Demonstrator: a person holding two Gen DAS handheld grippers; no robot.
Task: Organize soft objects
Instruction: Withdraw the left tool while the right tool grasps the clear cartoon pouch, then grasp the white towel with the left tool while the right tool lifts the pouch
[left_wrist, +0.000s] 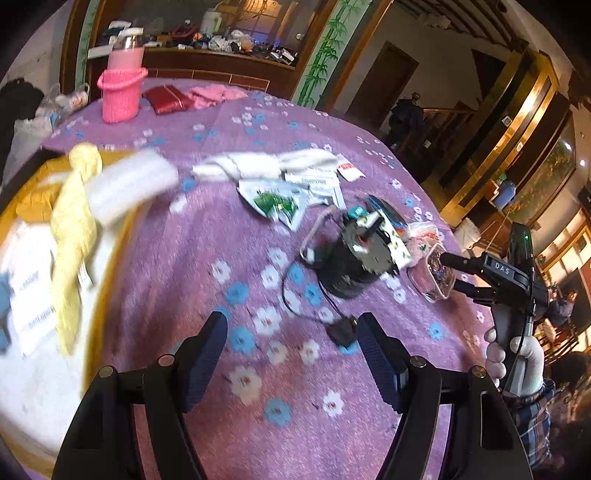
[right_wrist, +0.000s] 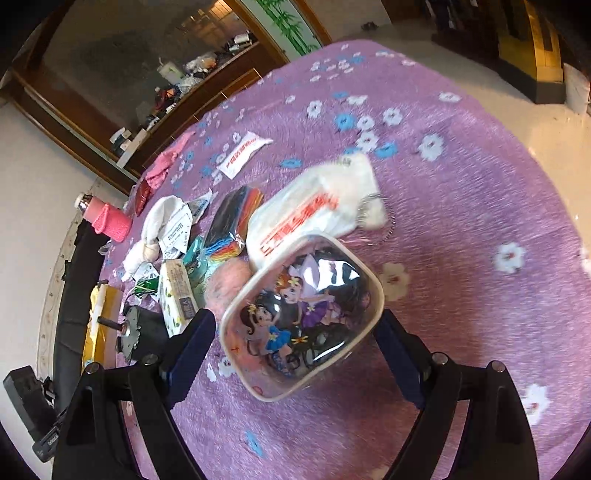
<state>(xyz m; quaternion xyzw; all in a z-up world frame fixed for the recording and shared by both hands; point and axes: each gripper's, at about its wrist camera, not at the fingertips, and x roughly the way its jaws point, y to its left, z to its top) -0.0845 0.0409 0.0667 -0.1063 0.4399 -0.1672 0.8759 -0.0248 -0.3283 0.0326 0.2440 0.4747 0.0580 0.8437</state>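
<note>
Purple floral tablecloth (left_wrist: 229, 236) under clutter. Left gripper (left_wrist: 291, 354) released, blue ribbed pads apart over bare cloth, nothing between them. Right gripper (right_wrist: 295, 354) likewise spread wide, jaws flanking a clear square pouch printed with cartoon fairies (right_wrist: 303, 317) without pressing on it; contact not certain. Just beyond the pouch, a white plastic bag with red lettering (right_wrist: 295, 221) and a white fluffy plush piece (right_wrist: 364, 181) touching it. Beside the pouch, a pink fuzzy ball (right_wrist: 225, 280). Across the table, a yellow soft cloth (left_wrist: 74, 236) draped in a yellow-rimmed box (left_wrist: 110, 266) at the left edge. Black cylindrical motor with wires (left_wrist: 351, 262) mid-table; pink knitted bottle sleeve (left_wrist: 120, 92) far back.
</note>
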